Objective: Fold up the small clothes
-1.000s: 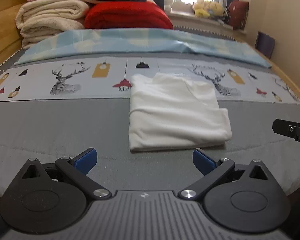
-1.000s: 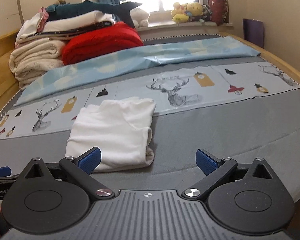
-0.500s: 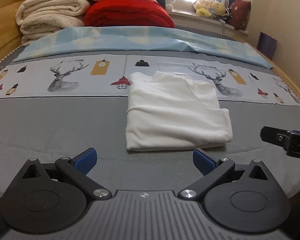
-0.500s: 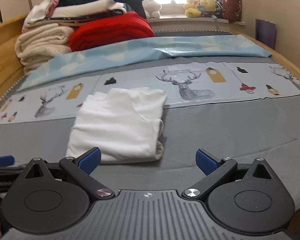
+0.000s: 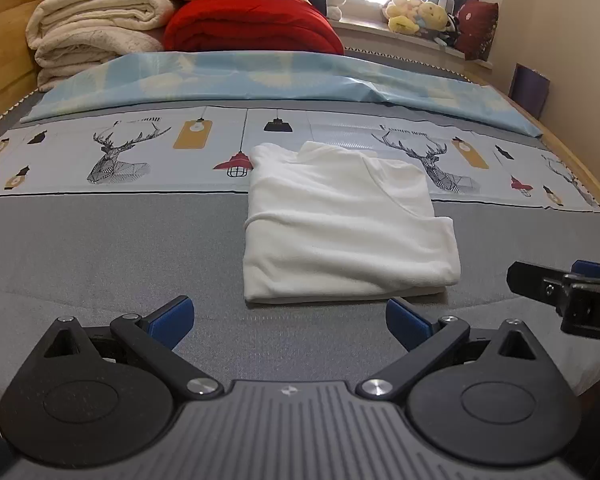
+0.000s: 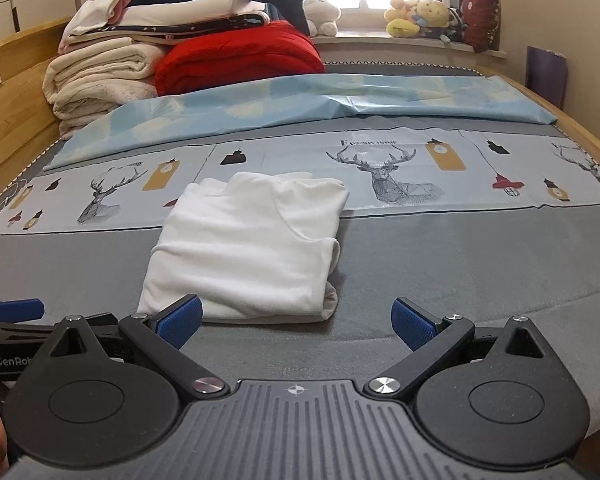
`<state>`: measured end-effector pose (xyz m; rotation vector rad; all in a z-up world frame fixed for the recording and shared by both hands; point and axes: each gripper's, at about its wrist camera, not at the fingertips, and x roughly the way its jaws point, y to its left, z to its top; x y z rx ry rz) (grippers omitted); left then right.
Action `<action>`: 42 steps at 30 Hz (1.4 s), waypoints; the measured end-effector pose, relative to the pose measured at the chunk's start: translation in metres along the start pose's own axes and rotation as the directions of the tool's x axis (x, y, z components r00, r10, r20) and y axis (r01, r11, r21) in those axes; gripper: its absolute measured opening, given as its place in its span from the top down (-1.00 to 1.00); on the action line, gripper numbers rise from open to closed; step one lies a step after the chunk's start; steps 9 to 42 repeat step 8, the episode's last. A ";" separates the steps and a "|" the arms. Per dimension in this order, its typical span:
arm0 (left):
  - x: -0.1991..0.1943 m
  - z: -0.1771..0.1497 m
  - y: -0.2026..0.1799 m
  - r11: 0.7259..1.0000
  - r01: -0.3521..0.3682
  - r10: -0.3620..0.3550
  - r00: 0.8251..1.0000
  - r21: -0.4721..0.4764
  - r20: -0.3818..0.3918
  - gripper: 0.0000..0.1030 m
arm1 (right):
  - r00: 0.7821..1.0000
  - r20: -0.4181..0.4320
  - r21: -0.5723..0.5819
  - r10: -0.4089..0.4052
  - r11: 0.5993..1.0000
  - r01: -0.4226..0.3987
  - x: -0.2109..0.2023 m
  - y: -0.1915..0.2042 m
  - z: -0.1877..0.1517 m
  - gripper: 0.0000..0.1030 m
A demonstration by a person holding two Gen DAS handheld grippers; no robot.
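From my feed, the folded white shirt (image 5: 340, 224) looks like soft matt knit cloth, slightly fuzzy. It lies on the bed's grey cover (image 5: 100, 248), a flat matt woven fabric with fine grain, next to a smoother printed strip of deer and lamps (image 5: 120, 152). The left hand-held gripper (image 5: 288, 320) is matt black plastic with a ribbed grey body, shiny metal pivot pins and finely textured blue rubbery pads (image 5: 172, 316); the right hand-held gripper (image 6: 296, 320) matches. The bed frame (image 6: 12, 92) is satin wood. The cream blankets (image 5: 96, 28) look plush.
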<state>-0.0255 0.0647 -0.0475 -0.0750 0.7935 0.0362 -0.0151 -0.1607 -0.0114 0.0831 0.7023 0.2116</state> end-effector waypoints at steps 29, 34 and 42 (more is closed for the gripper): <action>0.000 0.001 0.000 1.000 0.000 0.000 1.000 -0.002 -0.003 -0.98 | 1.000 0.002 -0.016 0.011 1.000 -0.011 0.000 0.003 0.001 -0.94; 0.000 0.001 0.000 1.000 0.000 0.000 1.000 -0.002 -0.003 -0.98 | 1.000 0.002 -0.016 0.011 1.000 -0.011 0.000 0.003 0.001 -0.94; 0.000 0.001 0.000 1.000 0.000 0.000 1.000 -0.002 -0.003 -0.98 | 1.000 0.002 -0.016 0.011 1.000 -0.011 0.000 0.003 0.001 -0.94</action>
